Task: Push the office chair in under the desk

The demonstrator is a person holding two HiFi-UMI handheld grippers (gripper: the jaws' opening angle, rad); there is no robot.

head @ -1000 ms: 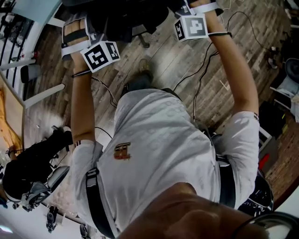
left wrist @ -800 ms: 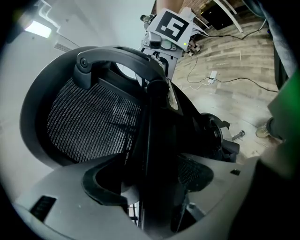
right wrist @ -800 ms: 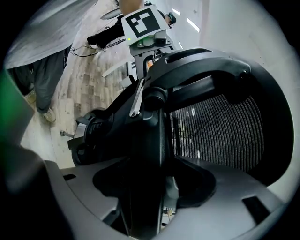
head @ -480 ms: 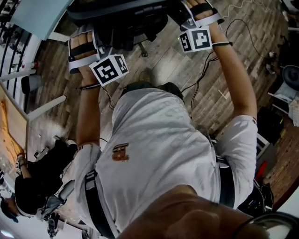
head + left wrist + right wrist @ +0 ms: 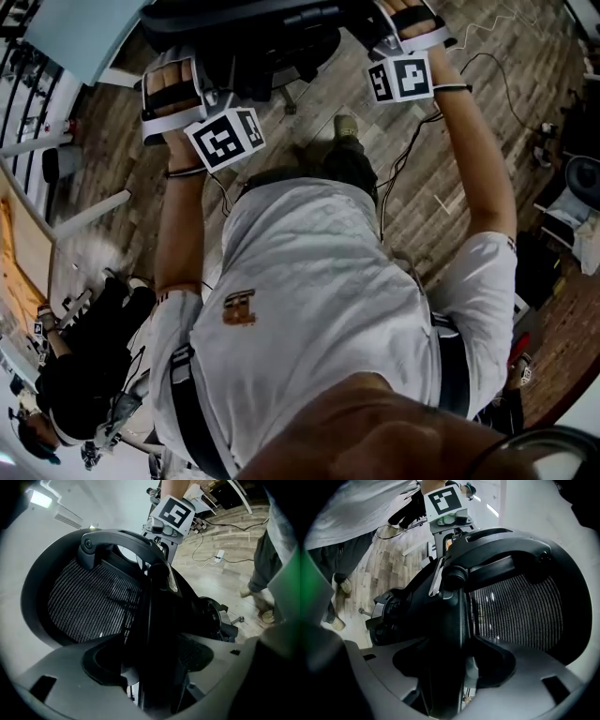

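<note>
The black office chair (image 5: 251, 36) with a mesh back stands at the top of the head view, next to the pale desk top (image 5: 73, 36) at the top left. My left gripper (image 5: 178, 86) is shut on the left edge of the backrest frame (image 5: 152, 634), with the mesh (image 5: 89, 606) just beyond. My right gripper (image 5: 401, 30) is shut on the opposite edge of the frame (image 5: 447, 634). Each gripper view shows the other gripper's marker cube (image 5: 173, 512) (image 5: 442, 500) across the backrest. In both gripper views the jaws press against the dark frame.
Cables (image 5: 412, 141) trail over the wooden floor (image 5: 469, 84). The chair's base and castors (image 5: 220, 620) sit low behind the backrest. A person in black (image 5: 84, 356) crouches at the lower left by white desk legs (image 5: 89, 211). Boxes and gear (image 5: 572, 197) line the right edge.
Both grippers and the chair back have slid lower in the head view, and more of the chair and desk top shows. The person's foot has stepped forward.
</note>
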